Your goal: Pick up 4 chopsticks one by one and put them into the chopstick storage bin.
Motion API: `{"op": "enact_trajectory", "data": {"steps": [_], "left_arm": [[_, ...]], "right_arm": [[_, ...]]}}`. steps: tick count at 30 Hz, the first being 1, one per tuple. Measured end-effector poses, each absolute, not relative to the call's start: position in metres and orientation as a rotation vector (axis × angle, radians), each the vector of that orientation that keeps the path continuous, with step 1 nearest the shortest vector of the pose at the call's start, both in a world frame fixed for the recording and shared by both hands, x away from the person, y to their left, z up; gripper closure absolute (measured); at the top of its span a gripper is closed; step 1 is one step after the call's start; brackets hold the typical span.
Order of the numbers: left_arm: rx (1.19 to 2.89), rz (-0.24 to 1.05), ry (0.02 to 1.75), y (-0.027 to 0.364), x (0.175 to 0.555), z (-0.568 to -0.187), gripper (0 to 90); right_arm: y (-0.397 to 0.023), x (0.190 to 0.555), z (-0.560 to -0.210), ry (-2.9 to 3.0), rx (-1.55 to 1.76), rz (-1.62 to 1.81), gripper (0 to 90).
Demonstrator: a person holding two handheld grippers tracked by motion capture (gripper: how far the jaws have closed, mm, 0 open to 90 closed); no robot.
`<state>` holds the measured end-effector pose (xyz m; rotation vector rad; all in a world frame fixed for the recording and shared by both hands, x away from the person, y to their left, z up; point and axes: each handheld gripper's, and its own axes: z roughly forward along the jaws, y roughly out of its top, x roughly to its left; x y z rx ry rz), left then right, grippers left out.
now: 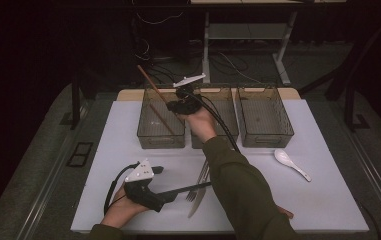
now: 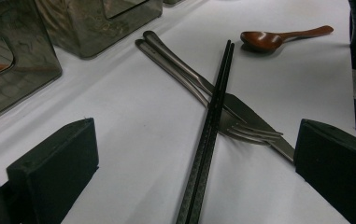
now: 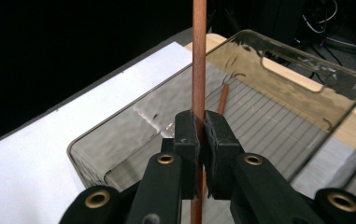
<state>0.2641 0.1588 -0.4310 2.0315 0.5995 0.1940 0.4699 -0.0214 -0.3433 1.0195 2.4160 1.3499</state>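
While the right gripper (image 3: 199,135) is clamped on a brown wooden chopstick (image 3: 199,56) above the left bin (image 1: 160,135), the stick's long axis is seen tilted in the high view, its upper end leaning to the far left and its lower end dipping toward the bin's ribbed floor. A second brown chopstick (image 3: 223,99) is already lying inside that bin, so the held stick is judged to need only a lowering and a release to land beside it. Three smoky, translucent plastic bins with cut-out handles are lined up along the far edge of the white mat (image 1: 328,200). Nearer the person, the left gripper (image 2: 194,154) is held with its jaws wide apart, nothing between the pads but the black textured chopsticks (image 2: 213,116) running lengthwise away from it, laid across a matte steel fork (image 2: 241,128) and knife (image 2: 255,119). These pieces are nearer the left hand than the right. A glossy brown wooden spoon (image 2: 269,39) is seen beyond them, and a white ceramic spoon (image 1: 290,162) lies on the mat's right side.
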Motion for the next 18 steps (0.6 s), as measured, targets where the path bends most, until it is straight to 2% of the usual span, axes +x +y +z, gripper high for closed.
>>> {"op": "enact_trajectory", "data": {"steps": [18], "left_arm": [[2.027,0.19,0.595,0.159,0.264,-0.431,0.0]], "right_arm": [[0.002,0.477,-0.381,2.492,1.126,1.266,84.0]]}}
